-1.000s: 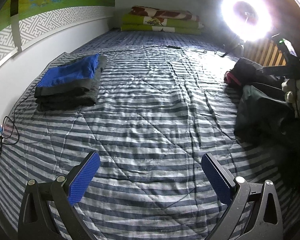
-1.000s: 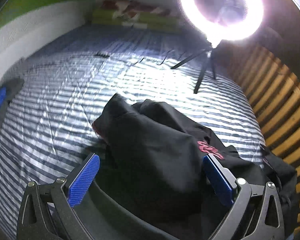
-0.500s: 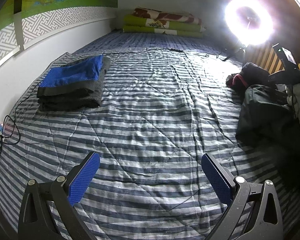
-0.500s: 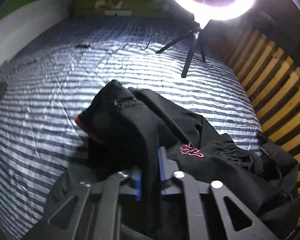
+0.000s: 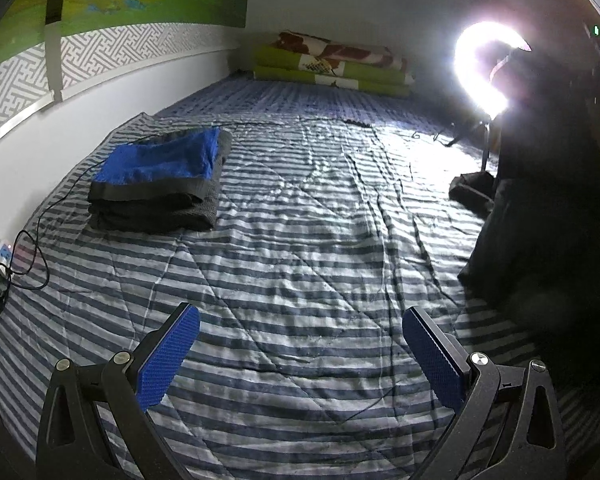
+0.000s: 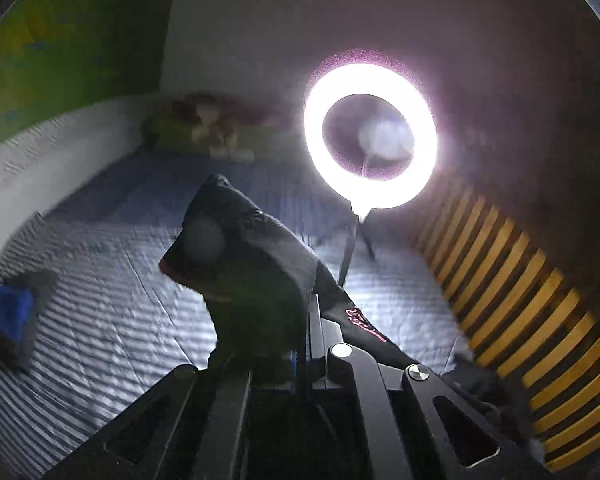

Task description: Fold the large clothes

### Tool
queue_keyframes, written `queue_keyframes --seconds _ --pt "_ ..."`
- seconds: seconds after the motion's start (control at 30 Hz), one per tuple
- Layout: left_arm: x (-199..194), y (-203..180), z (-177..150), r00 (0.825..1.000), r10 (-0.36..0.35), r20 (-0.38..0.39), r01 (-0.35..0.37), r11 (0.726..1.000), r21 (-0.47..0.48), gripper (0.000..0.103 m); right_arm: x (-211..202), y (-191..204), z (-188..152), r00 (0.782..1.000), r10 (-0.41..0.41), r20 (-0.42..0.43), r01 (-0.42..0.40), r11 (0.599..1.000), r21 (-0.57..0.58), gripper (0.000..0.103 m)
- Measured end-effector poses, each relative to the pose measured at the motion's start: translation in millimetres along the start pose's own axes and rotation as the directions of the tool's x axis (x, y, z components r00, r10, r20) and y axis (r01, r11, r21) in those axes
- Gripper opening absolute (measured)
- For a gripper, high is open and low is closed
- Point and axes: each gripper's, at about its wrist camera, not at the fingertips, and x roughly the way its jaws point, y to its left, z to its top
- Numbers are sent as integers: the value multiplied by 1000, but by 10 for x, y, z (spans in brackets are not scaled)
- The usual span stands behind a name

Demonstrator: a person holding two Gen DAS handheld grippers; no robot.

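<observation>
A black garment (image 6: 256, 268) with a small red logo hangs from my right gripper (image 6: 306, 344), whose blue pads are shut on a fold of it, well above the bed. In the left wrist view the same garment (image 5: 540, 184) hangs as a dark mass at the right, partly covering the ring light. My left gripper (image 5: 300, 352) stands open over the striped quilt (image 5: 300, 240) with nothing between its fingers. A folded blue and dark grey stack (image 5: 160, 184) lies at the left by the wall.
A lit ring light (image 6: 370, 136) on a tripod stands at the far right of the bed. Wooden slats (image 6: 520, 300) line the right side. Folded green bedding (image 5: 332, 64) lies at the head. Cables and a power strip (image 5: 0, 256) sit at the left edge.
My right gripper shut on the black garment and rose, lifting it off the pile. The left gripper stayed open and shifted slightly up.
</observation>
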Motion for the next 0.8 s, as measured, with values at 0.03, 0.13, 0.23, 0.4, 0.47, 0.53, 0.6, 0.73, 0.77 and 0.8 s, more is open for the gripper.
queue_keyframes --seconds 0.03,0.13,0.23,0.4,0.47,0.53,0.6,0.73,0.77,0.8 --pt "-28 13 7 1000 2 7 -1 1000 -1 103 -153 43 125 1000 11 20 -11 1000 5 2" --pt "-138 99 37 999 13 34 -12 1000 -10 103 -472 182 330 998 38 58 -38 999 -9 2" --pt "-235 235 67 998 19 53 -17 999 -40 103 -801 406 459 992 68 104 -64 997 -45 2" --pt "-407 490 115 996 34 85 -26 996 -90 103 -1214 886 531 977 166 135 -151 982 -111 2" --pt "-481 593 133 994 48 102 -37 994 -106 103 -1395 1131 529 965 220 142 -199 969 -146 1" --pt "-564 734 149 990 73 119 -58 991 -124 103 -1569 1362 513 948 287 137 -264 950 -168 1" --pt "-631 884 161 986 98 132 -78 986 -150 103 -1739 1612 465 921 369 122 -342 919 -197 1" --pt "-766 1288 151 979 149 143 -115 968 -221 103 -1852 2039 183 863 502 56 -480 850 -217 2" --pt "-803 1391 140 975 168 145 -132 963 -234 103 -1792 2128 85 846 533 15 -520 830 -202 2" --pt "-836 1467 130 971 186 148 -146 958 -245 103 -1716 2213 -36 831 555 -30 -550 814 -185 2"
